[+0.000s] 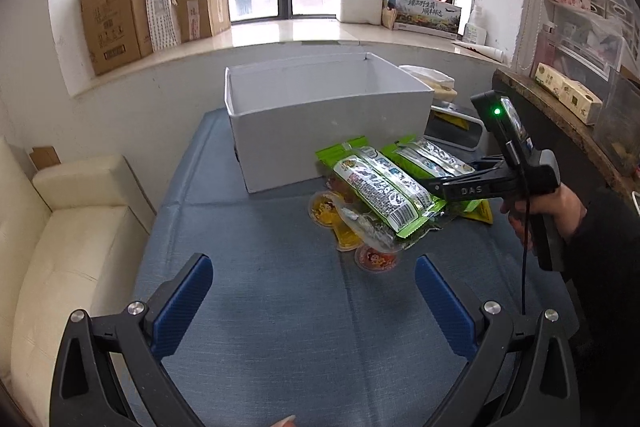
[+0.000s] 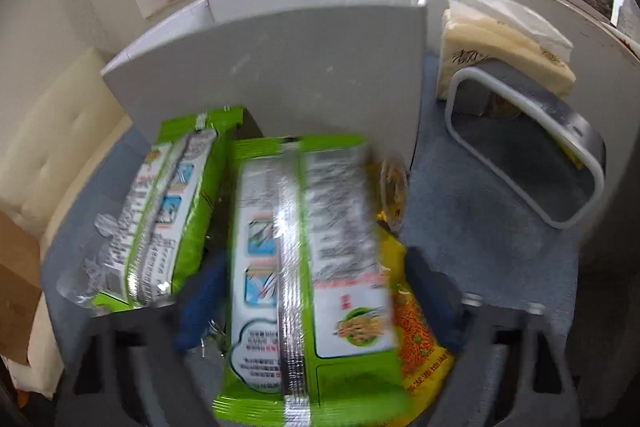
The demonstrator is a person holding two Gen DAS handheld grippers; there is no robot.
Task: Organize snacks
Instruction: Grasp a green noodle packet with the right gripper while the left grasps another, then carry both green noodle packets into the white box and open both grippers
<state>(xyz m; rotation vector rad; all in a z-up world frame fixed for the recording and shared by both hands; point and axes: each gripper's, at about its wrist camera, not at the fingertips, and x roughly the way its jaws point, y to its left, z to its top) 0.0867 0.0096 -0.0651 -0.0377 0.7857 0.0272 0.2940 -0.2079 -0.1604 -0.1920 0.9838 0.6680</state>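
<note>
A pile of snacks lies on the blue cloth in front of an open white box (image 1: 328, 131). It holds two green snack packs (image 1: 380, 187) (image 1: 432, 155), jelly cups (image 1: 324, 211) and a yellow packet (image 1: 478, 213). My left gripper (image 1: 314, 291) is open and empty, low over the cloth, short of the pile. My right gripper (image 1: 444, 187) reaches into the pile from the right. In the right wrist view its blue fingers (image 2: 200, 291) straddle one green pack (image 2: 304, 267), jaws apart around it. The second green pack (image 2: 160, 219) lies to its left, the yellow packet (image 2: 420, 347) underneath.
A grey-framed stand (image 2: 532, 163) and a tissue pack (image 2: 496, 47) sit right of the box (image 2: 280, 67). A cream sofa (image 1: 72, 247) is at the left. Cardboard boxes (image 1: 116, 19) line the windowsill. A wooden shelf (image 1: 560, 115) stands at the right.
</note>
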